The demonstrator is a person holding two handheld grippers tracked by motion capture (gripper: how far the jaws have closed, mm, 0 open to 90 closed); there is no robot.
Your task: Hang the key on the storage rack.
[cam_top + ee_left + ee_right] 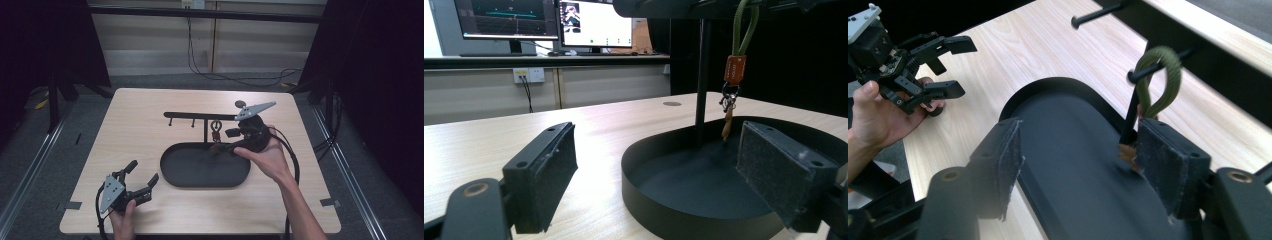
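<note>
A keychain (216, 129) with a green cord loop (1160, 80), an orange tag (734, 70) and a small brown pendant hangs from a peg of the black rack (200, 116). The rack stands in a black oval tray (170, 172). My right gripper (227, 141) is open just right of the hanging keychain, and in the right gripper view (1080, 155) its right pad (1168, 160) sits beside the pendant. My left gripper (143, 171) is open near the table's front left corner, apart from the tray. In the left gripper view (659, 165) it looks across the tray rim (664, 210).
Two bare pegs (181, 122) stick out of the rack's left arm. A small dark disc (240, 104) lies on the table behind the right gripper. Bare wood (135, 125) stretches left of the tray. Monitors (549, 20) stand on a desk beyond the table.
</note>
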